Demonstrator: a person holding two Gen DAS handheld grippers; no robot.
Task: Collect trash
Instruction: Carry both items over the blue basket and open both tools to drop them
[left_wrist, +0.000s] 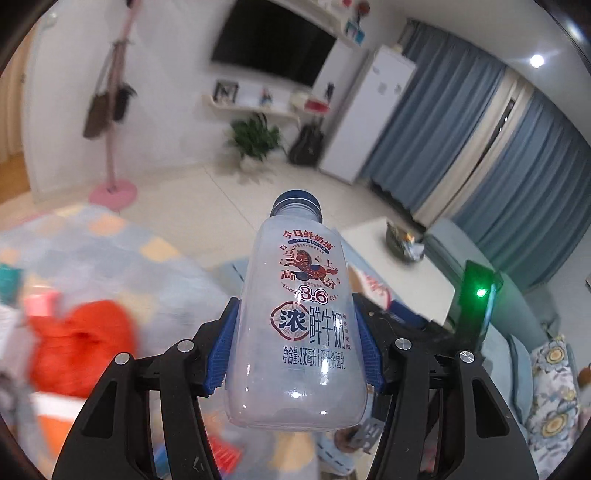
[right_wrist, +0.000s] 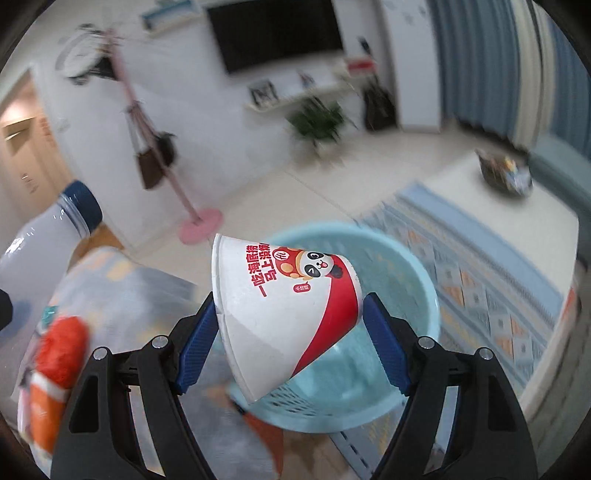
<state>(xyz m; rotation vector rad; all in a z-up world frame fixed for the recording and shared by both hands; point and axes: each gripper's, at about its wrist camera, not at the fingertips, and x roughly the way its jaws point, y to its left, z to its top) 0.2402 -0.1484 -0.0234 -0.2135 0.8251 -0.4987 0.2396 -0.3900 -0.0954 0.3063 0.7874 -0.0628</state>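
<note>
living room, blurred tv wall behind. left gripper (left_wrist: 295, 343) clamped on clear milk bottle (left_wrist: 300, 317), blue cap pointing away, above patterned rug (left_wrist: 92, 236). right gripper (right_wrist: 291, 332) squeezing flattened paper cup (right_wrist: 284, 310), held over blue basket (right_wrist: 424, 280) on rug.

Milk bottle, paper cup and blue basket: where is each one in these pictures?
Milk bottle (left_wrist: 299, 325): left wrist view, on its printed label.
Paper cup (right_wrist: 280, 314): right wrist view, on its white side wall.
Blue basket (right_wrist: 424, 280): right wrist view, on its right rim.
</note>
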